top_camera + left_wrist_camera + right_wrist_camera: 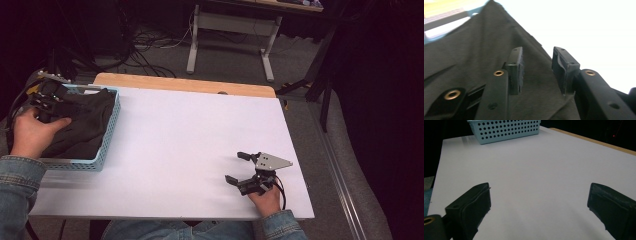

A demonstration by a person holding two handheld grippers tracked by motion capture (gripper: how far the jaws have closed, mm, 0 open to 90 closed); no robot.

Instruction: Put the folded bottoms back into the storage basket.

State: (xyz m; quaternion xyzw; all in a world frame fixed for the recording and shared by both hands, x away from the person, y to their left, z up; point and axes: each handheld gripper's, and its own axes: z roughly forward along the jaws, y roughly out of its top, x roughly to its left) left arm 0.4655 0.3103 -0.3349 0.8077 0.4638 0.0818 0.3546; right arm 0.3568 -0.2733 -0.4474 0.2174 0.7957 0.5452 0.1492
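A dark cloth [85, 125] lies bundled in a light blue perforated basket [112, 125] at the table's left edge. My left gripper [49, 99] is over the basket's far left corner, held by a hand that rests on the cloth. In the left gripper view its jaws [537, 60] stand a little apart over the dark cloth [474, 50], which runs between and under them; the pads do not press on it. My right gripper [234, 167] rests near the front right of the white table, open wide with nothing between its fingers [539, 197].
The white tabletop [200, 130] stretches between the basket and the right gripper, with a wooden strip along its far edge. The basket [504, 130] stands far off in the right gripper view. Cables and a desk frame lie on the floor beyond.
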